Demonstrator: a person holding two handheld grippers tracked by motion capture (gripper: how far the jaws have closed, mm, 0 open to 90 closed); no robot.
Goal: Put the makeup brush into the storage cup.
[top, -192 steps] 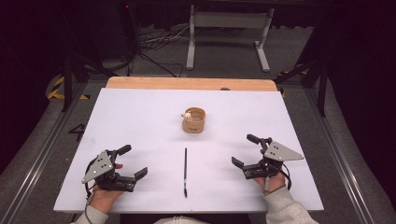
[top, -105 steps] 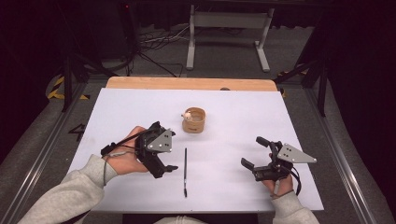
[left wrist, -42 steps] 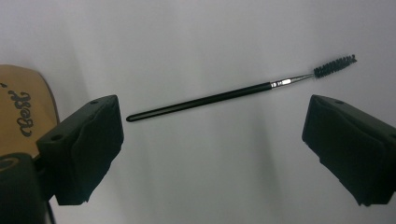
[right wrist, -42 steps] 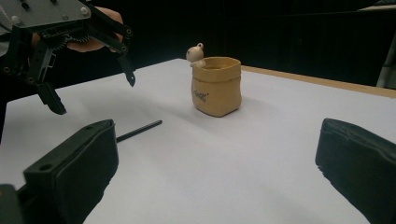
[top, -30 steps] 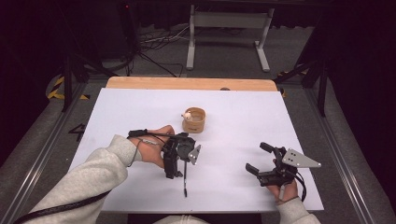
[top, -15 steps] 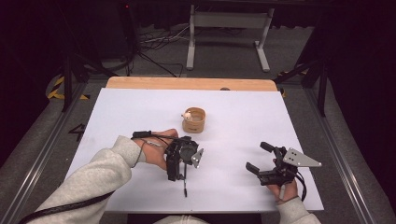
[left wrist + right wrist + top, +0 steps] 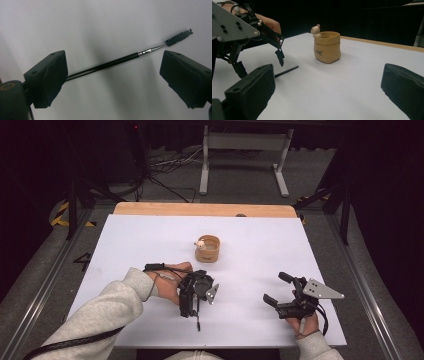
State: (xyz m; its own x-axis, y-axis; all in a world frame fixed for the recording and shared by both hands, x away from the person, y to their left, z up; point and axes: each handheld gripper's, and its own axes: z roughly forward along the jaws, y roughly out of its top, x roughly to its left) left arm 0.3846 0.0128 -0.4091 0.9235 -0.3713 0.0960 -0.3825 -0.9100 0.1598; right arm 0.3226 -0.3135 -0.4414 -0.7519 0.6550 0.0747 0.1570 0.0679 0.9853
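A thin black brush [image 7: 112, 63] with a small bristle head [image 7: 178, 37] lies flat on the white table [image 7: 250, 270]. My left gripper [image 7: 113, 61] hangs open just above it, one jaw on each side of the handle, not touching it. In the high view the left gripper [image 7: 192, 306] points down at the table's front middle, and the brush's near end [image 7: 198, 322] sticks out below it. My right gripper [image 7: 276, 288] rests open at the front right, holding nothing. The right gripper view shows the left gripper [image 7: 262, 32] over the brush [image 7: 287, 71].
A small tan cup [image 7: 208, 248] with a little figure on its rim stands at the table's middle, behind the brush, as the cup [image 7: 327, 47] in the right gripper view. A wooden strip [image 7: 200, 209] edges the far side. Metal stand legs [image 7: 240, 160] rise beyond.
My left gripper has travelled from the front left to the middle and tipped down over the brush, settling lower in the last half second. The right gripper has barely shifted.
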